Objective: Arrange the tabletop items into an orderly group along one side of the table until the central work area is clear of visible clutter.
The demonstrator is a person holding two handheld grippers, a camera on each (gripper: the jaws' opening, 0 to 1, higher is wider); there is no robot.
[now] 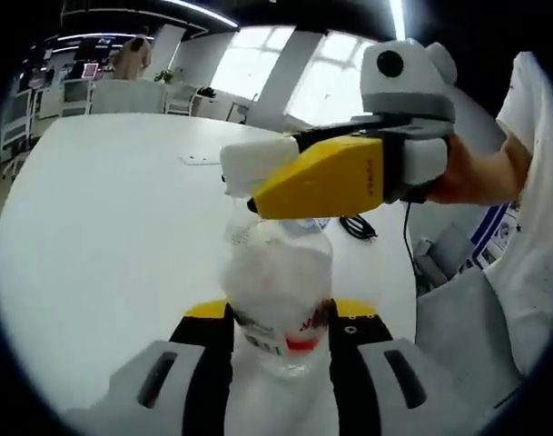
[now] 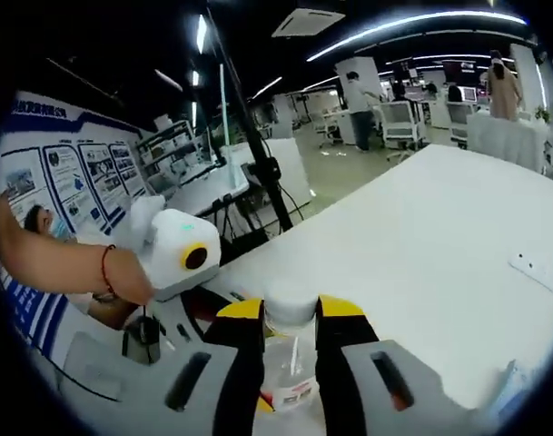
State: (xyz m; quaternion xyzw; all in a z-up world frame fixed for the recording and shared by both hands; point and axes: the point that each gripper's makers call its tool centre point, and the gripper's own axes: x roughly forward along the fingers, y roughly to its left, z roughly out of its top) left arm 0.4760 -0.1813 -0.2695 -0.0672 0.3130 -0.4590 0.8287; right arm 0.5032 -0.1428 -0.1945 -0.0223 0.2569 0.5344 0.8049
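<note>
A clear plastic bottle (image 1: 278, 300) is held over the white table (image 1: 103, 236). In the left gripper view, the bottle's body, with its red and white label, is squeezed between the two black and yellow jaws of the left gripper (image 1: 281, 338), so this gripper is clamped on the bottle. At the top of the bottle, the right gripper (image 1: 258, 173) is seen coming in from the right side, with its yellow and white jaw laid across the bottle's neck. A person's hand (image 1: 476, 168) is wrapped around the back of that gripper, and a white sleeve (image 1: 539, 209) is seen beside the hand. In the right gripper view, the bottle (image 2: 290, 350) is seen from above, with its white cap (image 2: 290, 304) between the two jaws of the right gripper (image 2: 290, 341). The jaws are closed in on the bottle just under the cap, so this gripper is clamped on the bottle too. To the left of the bottle, the white body of the left gripper (image 2: 172, 250) is seen, held by a hand (image 2: 122, 277) with a red string (image 2: 104, 263) on the wrist. A small flat white thing (image 2: 538, 272) is lying on the table, to the right of the bottle; what it is cannot be told. Far behind the bottle, desks, chairs and a few people are seen. Posters (image 2: 67, 182) are hung on the wall to the left of the bottle.
</note>
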